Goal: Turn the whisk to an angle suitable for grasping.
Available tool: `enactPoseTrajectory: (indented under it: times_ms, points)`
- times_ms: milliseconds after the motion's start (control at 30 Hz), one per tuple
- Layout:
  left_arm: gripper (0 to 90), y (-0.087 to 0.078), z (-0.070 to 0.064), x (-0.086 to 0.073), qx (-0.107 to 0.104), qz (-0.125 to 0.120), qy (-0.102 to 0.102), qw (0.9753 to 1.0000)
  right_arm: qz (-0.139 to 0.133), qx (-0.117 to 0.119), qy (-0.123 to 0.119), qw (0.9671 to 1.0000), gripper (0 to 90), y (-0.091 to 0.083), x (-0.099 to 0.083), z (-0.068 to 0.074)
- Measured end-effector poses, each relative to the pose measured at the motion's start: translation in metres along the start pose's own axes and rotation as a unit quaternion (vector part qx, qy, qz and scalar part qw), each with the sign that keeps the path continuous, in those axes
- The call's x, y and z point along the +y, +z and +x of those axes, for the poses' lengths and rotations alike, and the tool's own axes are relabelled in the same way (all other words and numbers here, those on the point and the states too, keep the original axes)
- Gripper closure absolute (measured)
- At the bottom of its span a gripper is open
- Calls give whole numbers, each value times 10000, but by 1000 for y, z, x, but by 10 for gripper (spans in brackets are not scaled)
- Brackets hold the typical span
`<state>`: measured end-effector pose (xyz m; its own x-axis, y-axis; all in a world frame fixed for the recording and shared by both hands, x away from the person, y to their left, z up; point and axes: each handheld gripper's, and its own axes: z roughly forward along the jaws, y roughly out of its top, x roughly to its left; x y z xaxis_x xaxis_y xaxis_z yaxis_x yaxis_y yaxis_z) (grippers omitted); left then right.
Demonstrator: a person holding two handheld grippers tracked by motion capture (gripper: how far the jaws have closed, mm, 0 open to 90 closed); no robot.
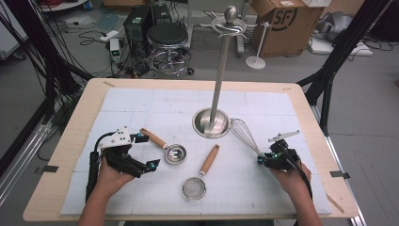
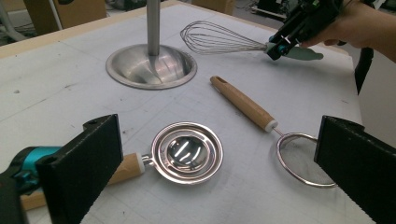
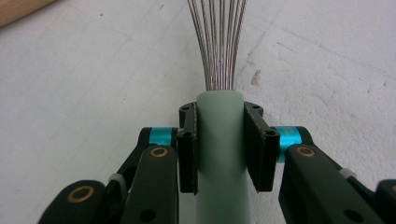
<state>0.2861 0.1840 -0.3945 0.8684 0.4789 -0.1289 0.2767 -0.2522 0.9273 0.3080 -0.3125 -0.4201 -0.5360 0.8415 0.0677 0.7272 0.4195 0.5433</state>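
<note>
Whisk (image 3: 219, 46) handle, pale green, is cut off at the bottom edge of the right gripper view; wire loops run off the top. Right gripper (image 1: 266, 156) pinches that handle, jaws pressed on both sides; whisk lies on the white mat (image 1: 141, 103) at right, wires pointing toward the stand base (image 1: 211, 123). Stand pole (image 1: 219, 70) w/ hooks rises mid-table. Left gripper (image 1: 146, 150) spread wide, holding nothing; its jaws straddle the egg separator (image 2: 187, 151) and cover part of its wooden handle. Strainer (image 2: 299, 158) is partly hidden behind the far jaw in the left gripper view; its handle lies btw separator and whisk.
</note>
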Motion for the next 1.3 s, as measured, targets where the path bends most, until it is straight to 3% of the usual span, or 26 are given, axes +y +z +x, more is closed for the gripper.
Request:
enactPoseTrajectory:
  times_ms: [167, 400, 633, 800, 867, 1000, 1133, 1300]
  points:
    - [17, 1, -1, 0, 14, -3, -13, 10000, 99, 13, -154, 9998, 695, -3, -1, 3]
    - [17, 1, 0, 0, 15, 8, -15, 10000, -226, 90, -266, 9994, 694, -18, 1, 7]
    - [17, 1, 0, 0, 9, 14, 8, 10000, -477, 324, -665, 9961, 694, -35, 10, 27]
    - [16, 0, -1, 2, 15, -30, 12, 10000, -523, 615, -1052, 9912, 694, -31, 21, 48]
    - [16, -1, -1, 2, 20, -39, 17, 10000, -503, 752, -1286, 9876, 694, -26, 28, 62]
    - [16, -2, -1, 2, 13, -41, 22, 10000, -462, 842, -1405, 9854, 693, -21, 34, 71]
    - [17, -3, -1, 1, 23, -43, 10, 10000, -408, 890, -1502, 9838, 693, -15, 37, 73]
    - [16, -4, 0, 1, 34, -54, 6, 10000, -376, 991, -1452, 9837, 693, -13, 34, 68]
